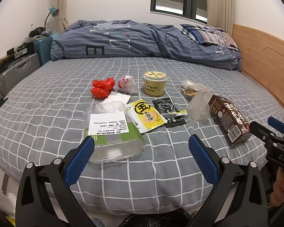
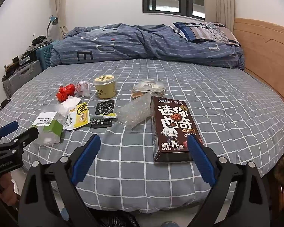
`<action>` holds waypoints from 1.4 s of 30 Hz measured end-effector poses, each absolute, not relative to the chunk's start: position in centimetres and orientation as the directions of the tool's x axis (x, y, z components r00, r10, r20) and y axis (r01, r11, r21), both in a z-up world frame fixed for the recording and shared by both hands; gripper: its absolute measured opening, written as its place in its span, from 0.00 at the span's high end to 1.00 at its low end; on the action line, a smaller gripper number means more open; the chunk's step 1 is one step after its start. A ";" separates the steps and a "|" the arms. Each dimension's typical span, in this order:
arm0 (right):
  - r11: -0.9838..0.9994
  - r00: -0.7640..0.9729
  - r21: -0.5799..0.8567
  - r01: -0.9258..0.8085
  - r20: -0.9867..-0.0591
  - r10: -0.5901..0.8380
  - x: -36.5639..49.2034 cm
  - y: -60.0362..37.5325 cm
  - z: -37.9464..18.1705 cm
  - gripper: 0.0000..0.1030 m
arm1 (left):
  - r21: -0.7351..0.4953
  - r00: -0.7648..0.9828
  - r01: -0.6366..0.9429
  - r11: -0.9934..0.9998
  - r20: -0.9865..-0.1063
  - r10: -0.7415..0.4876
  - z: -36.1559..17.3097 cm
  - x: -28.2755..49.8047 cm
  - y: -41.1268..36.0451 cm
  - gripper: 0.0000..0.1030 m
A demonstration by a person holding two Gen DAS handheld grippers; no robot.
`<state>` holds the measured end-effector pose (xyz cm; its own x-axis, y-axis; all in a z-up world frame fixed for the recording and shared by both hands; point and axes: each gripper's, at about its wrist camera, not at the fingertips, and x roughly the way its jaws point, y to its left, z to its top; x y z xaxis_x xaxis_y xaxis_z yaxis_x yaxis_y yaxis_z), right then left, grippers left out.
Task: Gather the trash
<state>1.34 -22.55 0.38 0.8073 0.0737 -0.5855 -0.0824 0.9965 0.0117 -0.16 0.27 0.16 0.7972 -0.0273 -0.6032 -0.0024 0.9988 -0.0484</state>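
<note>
left wrist view: left gripper (image 1: 142, 147) gapes released over the clear plastic clamshell (image 1: 111, 132) lying near the bed's (image 1: 47, 87) edge; best pinch its stiff rim, since the glossy walls flex.
right wrist view: right gripper (image 2: 143, 147) spread, empty, beside the rigid brown cookie box (image 2: 172, 128); crinkly bubble wrap (image 2: 134, 111) beyond.

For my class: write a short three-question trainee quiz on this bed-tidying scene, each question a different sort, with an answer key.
1. True or false: the left gripper is shut on the clear plastic container.
2. Which item lies nearest the right gripper? A) yellow yogurt cup B) brown cookie box C) red crumpled bag
3. Fill in: the black sachet lies between the yellow cracker packet and the ____ wrap.

Key: 1 false; 2 B; 3 bubble
</note>
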 end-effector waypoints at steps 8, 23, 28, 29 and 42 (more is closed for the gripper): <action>0.998 0.811 0.017 -0.067 -0.581 0.064 1.3 -22.8 0.4 0.13 | -0.041 0.800 0.003 0.999 -0.599 -0.027 0.2 -0.3 0.1 0.05; 0.998 0.817 0.019 -0.052 -0.575 0.054 1.3 -23.1 0.5 0.13 | -0.037 0.795 0.005 0.999 -0.606 -0.026 0.0 -0.2 -0.2 0.05; 0.999 0.818 0.017 -0.049 -0.572 0.050 1.2 -23.1 0.6 0.13 | -0.037 0.794 0.003 0.999 -0.607 -0.025 -0.1 -0.2 -0.2 0.05; 0.999 0.819 0.017 -0.049 -0.572 0.050 1.2 -23.2 0.6 0.13 | -0.038 0.794 0.004 0.999 -0.608 -0.026 -0.2 -0.2 -0.1 0.05; 0.999 0.821 0.013 -0.046 -0.570 0.045 1.2 -23.3 0.7 0.13 | -0.039 0.790 0.001 0.999 -0.613 -0.025 -0.2 0.0 -0.2 0.05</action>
<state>1.23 -23.27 0.72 0.8206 0.0455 -0.5697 -0.0460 0.9989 0.0135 -0.05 -0.16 -0.24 0.7901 -0.0245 -0.6125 0.0010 0.9992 -0.0388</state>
